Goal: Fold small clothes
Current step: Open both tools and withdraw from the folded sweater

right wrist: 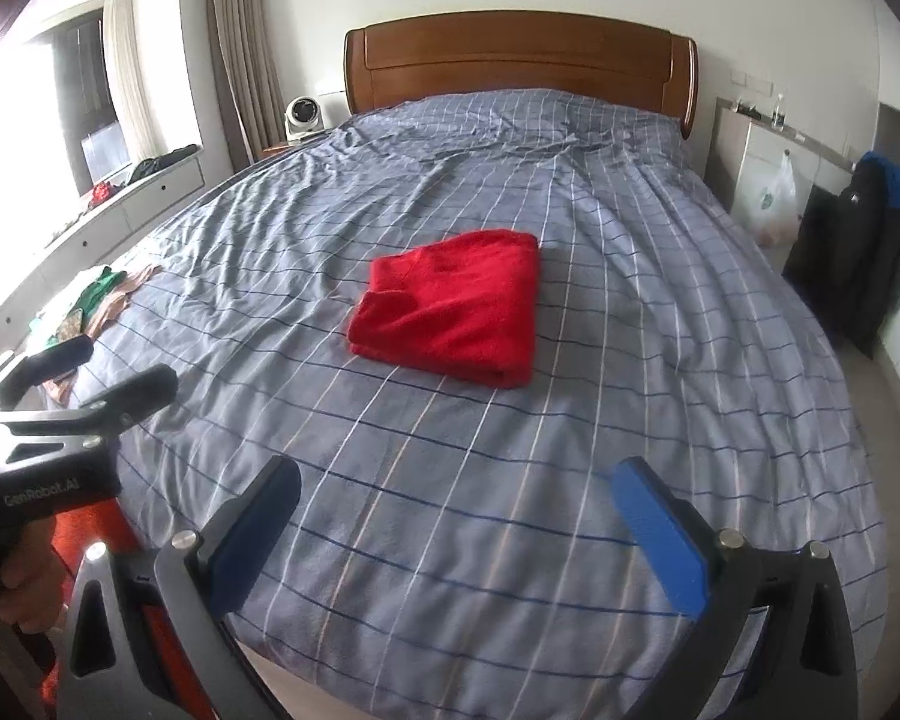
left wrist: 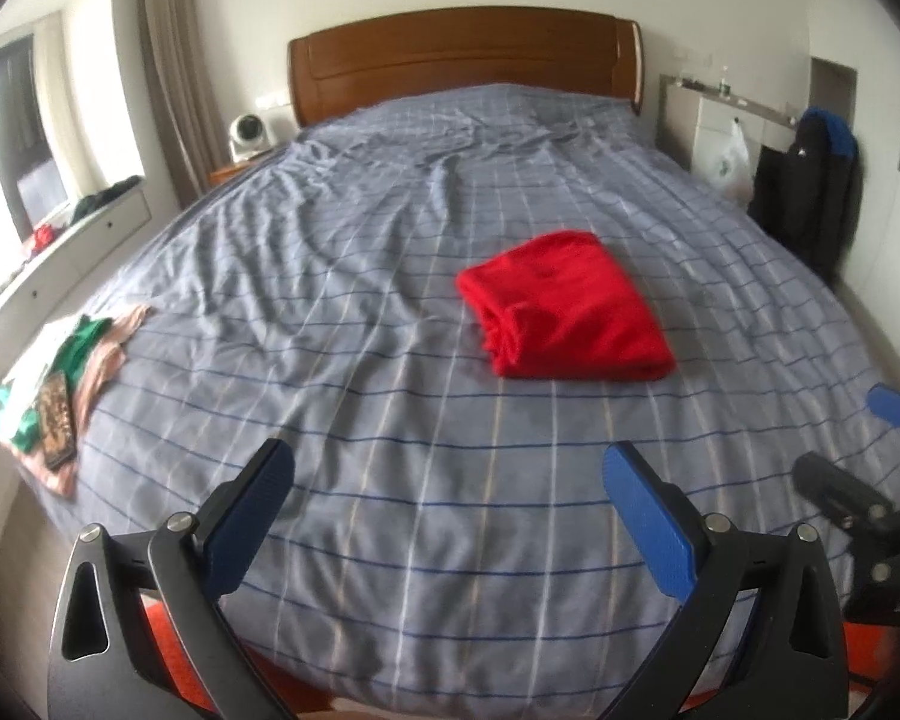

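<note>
A red garment (left wrist: 567, 307) lies folded into a rough rectangle on the blue checked bedsheet (left wrist: 390, 420), near the middle of the bed; it also shows in the right wrist view (right wrist: 453, 306). My left gripper (left wrist: 447, 477) is open and empty, held above the foot of the bed, well short of the garment. My right gripper (right wrist: 456, 492) is open and empty too, also near the foot of the bed. The left gripper shows at the left edge of the right wrist view (right wrist: 99, 372), and the right gripper at the right edge of the left wrist view (left wrist: 858, 438).
A pile of green, white and pink clothes (left wrist: 60, 378) with a dark flat object on it lies at the bed's left edge. A wooden headboard (left wrist: 462, 54) stands at the far end. A white cabinet (left wrist: 720, 126), a plastic bag and a dark jacket (left wrist: 810, 186) stand on the right. A white window shelf (left wrist: 72, 240) runs along the left.
</note>
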Demonstrator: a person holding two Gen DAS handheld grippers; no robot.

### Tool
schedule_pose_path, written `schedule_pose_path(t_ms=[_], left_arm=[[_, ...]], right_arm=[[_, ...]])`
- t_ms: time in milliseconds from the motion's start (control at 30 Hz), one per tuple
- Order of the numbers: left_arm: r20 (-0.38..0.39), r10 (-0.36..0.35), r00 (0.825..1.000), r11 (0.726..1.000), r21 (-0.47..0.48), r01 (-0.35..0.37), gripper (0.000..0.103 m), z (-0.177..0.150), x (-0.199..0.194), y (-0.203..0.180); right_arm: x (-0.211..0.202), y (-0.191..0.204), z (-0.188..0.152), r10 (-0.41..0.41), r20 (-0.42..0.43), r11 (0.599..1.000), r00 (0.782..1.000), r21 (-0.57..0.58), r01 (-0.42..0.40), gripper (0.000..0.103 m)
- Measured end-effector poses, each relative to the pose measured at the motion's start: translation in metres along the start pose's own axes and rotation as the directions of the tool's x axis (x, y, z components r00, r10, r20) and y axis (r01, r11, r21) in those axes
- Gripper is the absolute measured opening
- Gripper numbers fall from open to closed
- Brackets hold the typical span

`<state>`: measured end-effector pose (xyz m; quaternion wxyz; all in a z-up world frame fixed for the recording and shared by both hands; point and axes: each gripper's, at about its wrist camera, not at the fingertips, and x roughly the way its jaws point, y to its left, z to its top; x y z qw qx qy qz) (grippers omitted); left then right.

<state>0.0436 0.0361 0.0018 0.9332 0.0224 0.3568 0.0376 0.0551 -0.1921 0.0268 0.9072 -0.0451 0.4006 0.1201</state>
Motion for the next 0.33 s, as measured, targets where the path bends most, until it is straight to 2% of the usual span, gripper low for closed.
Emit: schedule_pose_path(t_ms=[167,333], left_arm=[[-0.013,-0.025,1.0,0.999,-0.038,0.024,0.103,-0.0068,0.0027,0.002],[0.011,-0.01,1.0,1.0,-0.001,0.01,0.103,-0.0076,-0.0041,-0.0063]], right_arm=[[-0.0014,0.0031,-0.0002,0.002,0.003,1.0,1.0,-0.005,-0.002,0.103],[-0.0046,0.0061,0.0009,0.003,0.016,1.0,1.0,-0.001,-0.003,0.103]])
